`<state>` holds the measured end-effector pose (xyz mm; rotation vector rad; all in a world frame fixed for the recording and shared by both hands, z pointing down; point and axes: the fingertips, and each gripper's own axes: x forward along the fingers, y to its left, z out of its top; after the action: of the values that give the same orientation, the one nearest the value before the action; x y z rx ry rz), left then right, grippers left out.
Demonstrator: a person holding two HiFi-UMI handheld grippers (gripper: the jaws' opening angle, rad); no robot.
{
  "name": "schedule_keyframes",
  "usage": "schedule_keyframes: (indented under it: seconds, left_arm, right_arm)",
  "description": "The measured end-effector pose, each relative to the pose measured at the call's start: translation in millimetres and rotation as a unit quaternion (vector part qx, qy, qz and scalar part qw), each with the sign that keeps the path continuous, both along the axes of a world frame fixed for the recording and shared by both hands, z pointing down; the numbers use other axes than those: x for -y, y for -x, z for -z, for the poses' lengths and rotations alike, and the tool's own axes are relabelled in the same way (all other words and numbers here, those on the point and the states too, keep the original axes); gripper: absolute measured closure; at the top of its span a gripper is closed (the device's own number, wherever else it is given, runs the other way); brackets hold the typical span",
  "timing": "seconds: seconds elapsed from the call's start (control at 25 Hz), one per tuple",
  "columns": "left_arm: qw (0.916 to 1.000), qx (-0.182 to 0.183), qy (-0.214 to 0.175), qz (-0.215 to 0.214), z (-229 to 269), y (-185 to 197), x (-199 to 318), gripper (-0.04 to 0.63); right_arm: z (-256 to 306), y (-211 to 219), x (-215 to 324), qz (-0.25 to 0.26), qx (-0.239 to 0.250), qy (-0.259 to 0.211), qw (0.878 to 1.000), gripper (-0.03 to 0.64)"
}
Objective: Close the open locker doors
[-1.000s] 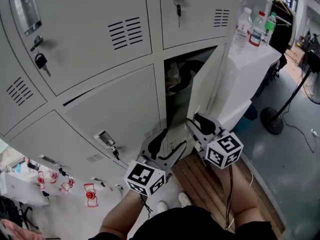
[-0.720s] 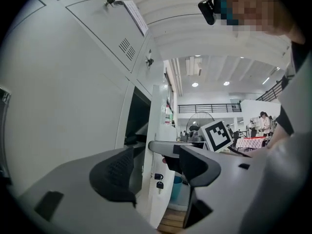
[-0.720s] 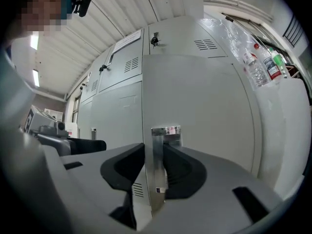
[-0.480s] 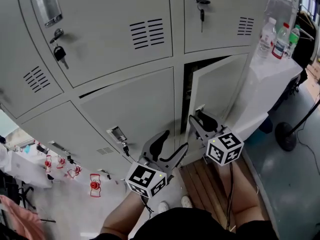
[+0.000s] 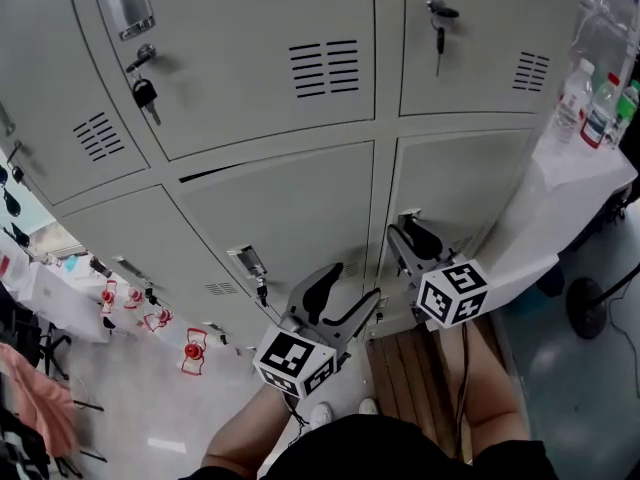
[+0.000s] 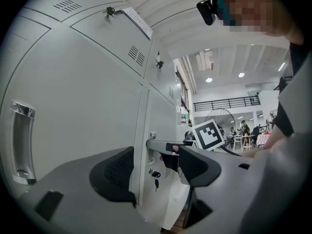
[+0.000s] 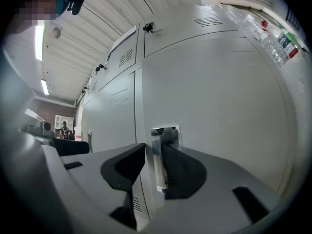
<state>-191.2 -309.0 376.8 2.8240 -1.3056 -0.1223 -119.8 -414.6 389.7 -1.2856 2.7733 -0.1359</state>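
Low in the frame, our left gripper (image 5: 345, 298) hangs released, jaws apart with nothing between them, before the lower middle locker door (image 5: 290, 218), which shows a dark slit along its top edge. Just right of it, our right gripper (image 5: 405, 240) straddles the pull handle (image 7: 158, 152) of the lower right locker door (image 5: 465, 183), one pad against it, the other a sliver off, unclenched. That door sits flush in its frame, hiding its contents. Higher up, a black key (image 5: 145, 93) hangs from a shut upper locker door (image 5: 250, 58). At the upper right, bottles (image 5: 590, 108) stand on a white surface (image 5: 580, 183).
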Motion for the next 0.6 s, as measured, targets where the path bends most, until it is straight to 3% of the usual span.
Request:
schedule_keyframes:
  seconds: [0.6]
  left_arm:
    - [0.9977,-0.006,-0.001,0.068,-3.9,-4.2,9.7,0.287]
  right_arm:
    - [1.3,5.8,10.9,0.061,-0.004,-0.023,0.998,0.520]
